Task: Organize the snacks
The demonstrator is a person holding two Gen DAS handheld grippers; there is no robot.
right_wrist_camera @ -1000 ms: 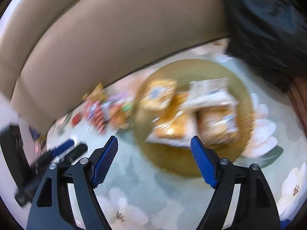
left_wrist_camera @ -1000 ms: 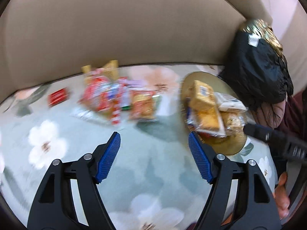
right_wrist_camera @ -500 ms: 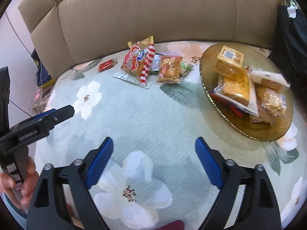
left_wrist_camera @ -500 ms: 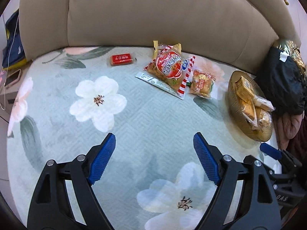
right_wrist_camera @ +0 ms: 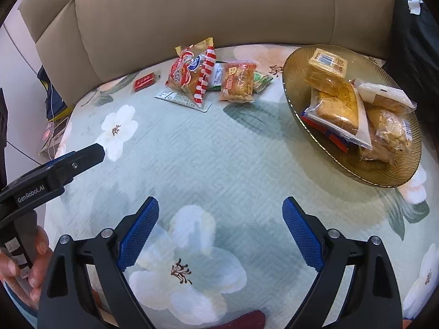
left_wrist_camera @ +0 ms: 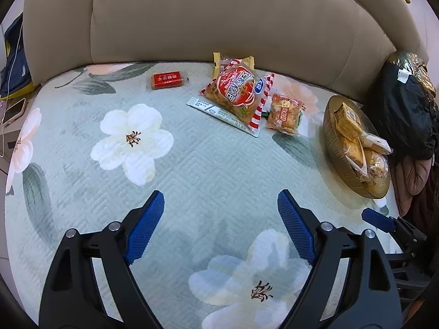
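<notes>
- left gripper (left_wrist_camera: 221, 207): black arms with ribbed blue pads; jaws wide apart after having just been opening, nothing between them, above bare quilt.
- right gripper (right_wrist_camera: 221, 209): same build; jaws likewise spread wide after having just been opening, empty, over a white printed flower.
- quilted cover (left_wrist_camera: 192, 164): pale green, chevron stitching, large white and pink flowers; a beige padded backrest (left_wrist_camera: 219, 13) rises behind it.
- large snack bag (left_wrist_camera: 237, 93): clear wrap with red-and-white striped edges and a red round label; lies near the backrest, over a thin white sachet (left_wrist_camera: 216, 111).
- small orange pack (left_wrist_camera: 284, 113): clear wrap, golden contents, just right of the large bag; in the right wrist view a green packet (right_wrist_camera: 262, 82) shows partly under its far side.
- small red packet (left_wrist_camera: 167, 80): flat, rectangular, apart to the left of the group.
- golden plate (right_wrist_camera: 384, 175): ribbed and round, on the right of the cover; holds several clear-wrapped pastries, including a yellow boxed cake (right_wrist_camera: 326, 68) on the far side.
- a hand (right_wrist_camera: 24, 268) grips the left tool's handle at the right wrist view's left edge.
</notes>
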